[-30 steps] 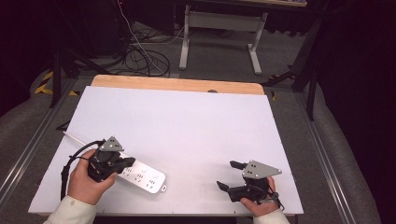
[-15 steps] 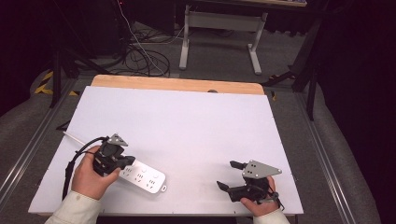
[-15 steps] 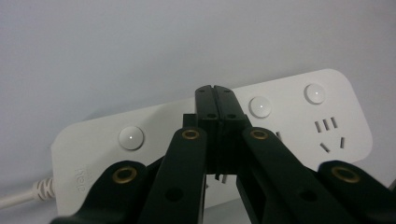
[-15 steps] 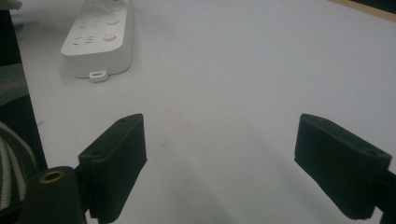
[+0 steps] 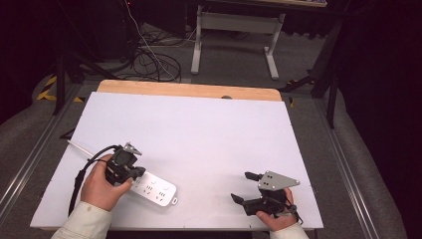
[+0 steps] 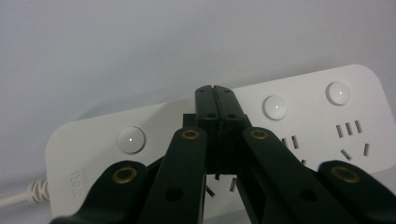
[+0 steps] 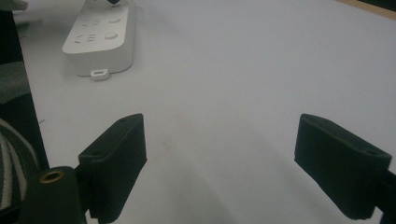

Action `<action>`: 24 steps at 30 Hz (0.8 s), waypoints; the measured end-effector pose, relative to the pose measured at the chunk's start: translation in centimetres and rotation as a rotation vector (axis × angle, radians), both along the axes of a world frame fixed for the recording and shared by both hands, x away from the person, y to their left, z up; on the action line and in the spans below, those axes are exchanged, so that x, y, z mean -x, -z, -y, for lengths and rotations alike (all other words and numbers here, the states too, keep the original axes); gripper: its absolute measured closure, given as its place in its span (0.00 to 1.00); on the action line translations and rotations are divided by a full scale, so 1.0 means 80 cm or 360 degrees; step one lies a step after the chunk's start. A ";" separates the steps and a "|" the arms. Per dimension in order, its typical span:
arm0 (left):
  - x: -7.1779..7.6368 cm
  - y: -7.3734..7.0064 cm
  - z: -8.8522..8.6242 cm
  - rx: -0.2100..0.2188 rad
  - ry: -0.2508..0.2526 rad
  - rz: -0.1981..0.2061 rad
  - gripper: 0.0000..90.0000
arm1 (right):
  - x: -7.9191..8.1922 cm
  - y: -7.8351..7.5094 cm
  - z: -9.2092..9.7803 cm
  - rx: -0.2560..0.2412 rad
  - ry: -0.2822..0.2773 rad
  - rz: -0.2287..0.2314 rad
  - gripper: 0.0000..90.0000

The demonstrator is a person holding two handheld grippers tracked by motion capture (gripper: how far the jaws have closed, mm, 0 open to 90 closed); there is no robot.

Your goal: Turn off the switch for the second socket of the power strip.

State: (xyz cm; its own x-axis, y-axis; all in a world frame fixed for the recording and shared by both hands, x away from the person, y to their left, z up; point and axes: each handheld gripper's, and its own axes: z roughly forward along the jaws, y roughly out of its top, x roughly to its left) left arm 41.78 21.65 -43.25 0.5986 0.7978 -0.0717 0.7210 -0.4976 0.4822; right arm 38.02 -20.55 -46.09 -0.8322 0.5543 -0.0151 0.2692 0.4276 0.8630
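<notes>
**Closed left fingers press on power strip; right gripper idle**

Nearest, right gripper (image 5: 245, 187) sits at the near right corner of the counter (image 5: 209, 129), held in the person's right hand (image 5: 276, 219). Its fingers (image 7: 116, 161) are spread wide with nothing between them, well apart from the strip.

Near left: left gripper (image 5: 130, 173) in the left hand (image 5: 99, 184), tilted down onto the white power strip (image 5: 152, 188). The left gripper view shows its fingers (image 6: 215, 100) pressed together, tips resting on the strip's top face (image 6: 289, 121) between two round switch buttons (image 6: 130, 139) (image 6: 276, 106). No pinch on the body; it looks like a poke or press.

The strip lies flat near the front left edge, cord end toward the left hand, white cord (image 5: 79, 148) trailing off to the left. A small hanging tab (image 7: 99, 73) sticks out at the free end.

Handling judgement: rigid plastic shell, light, smooth and probably slippery on this smooth counter, so a push from above could slide it. Not fragile. Best hold would be across the narrow width, on the long side walls near the middle, clear of the buttons and sockets (image 6: 348, 128). The cord may drag and pull the strip round when lifted.

Far side of the counter is bare white up to the wooden edge (image 5: 189, 89).
</notes>
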 end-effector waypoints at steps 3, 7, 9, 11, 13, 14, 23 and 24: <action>-0.001 0.001 0.001 0.0001 0.0001 0.0003 1.00 | 0.000 0.000 0.000 0.0001 -0.0001 0.0000 0.19; -0.001 0.002 0.001 -0.0004 -0.0002 0.0017 1.00 | 0.000 0.000 0.000 -0.0001 -0.0001 0.0001 0.19; 0.000 0.002 0.001 -0.0014 -0.0006 0.0023 1.00 | 0.000 0.000 0.000 0.0001 -0.0001 0.0000 0.19; 0.000 0.003 0.002 -0.0021 -0.0009 0.0024 1.00 | 0.000 0.000 0.000 0.0000 -0.0001 0.0001 0.19; 0.000 0.004 0.002 -0.0023 -0.0010 0.0024 1.00 | 0.000 0.000 0.000 0.0000 -0.0003 0.0001 0.19; 0.000 0.005 0.002 -0.0022 -0.0011 0.0026 1.00 | 0.000 0.000 0.000 0.0000 -0.0003 0.0001 0.19; 0.002 0.008 0.004 -0.0043 -0.0020 0.0049 1.00 | 0.000 0.000 0.000 0.0000 -0.0008 -0.0002 0.19; 0.002 0.008 0.004 -0.0043 -0.0020 0.0049 1.00 | 0.000 0.000 0.000 0.0000 -0.0008 -0.0002 0.19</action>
